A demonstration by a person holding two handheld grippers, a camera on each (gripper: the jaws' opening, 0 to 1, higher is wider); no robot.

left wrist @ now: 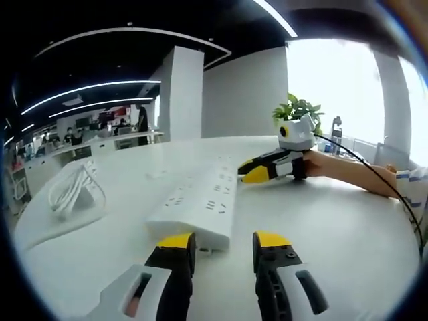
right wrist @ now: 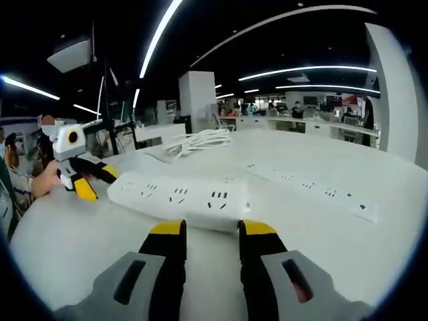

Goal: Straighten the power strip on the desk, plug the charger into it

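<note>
Open tongs (left wrist: 223,242), power strip (left wrist: 197,204) just ahead

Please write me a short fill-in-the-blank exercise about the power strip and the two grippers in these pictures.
1. The power strip lies on a desk coloured ____.
2. The jaw tips of the left gripper are ____.
3. The coiled cable is ____ in colour.
4. The right gripper has its jaws ____.

Missing words: white; yellow; white; open

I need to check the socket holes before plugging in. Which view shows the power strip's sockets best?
The right gripper view: the power strip lies broadside just ahead of the jaws, with several socket groups facing the camera. In the left gripper view the power strip runs away lengthwise, so its far sockets are foreshortened.
</note>
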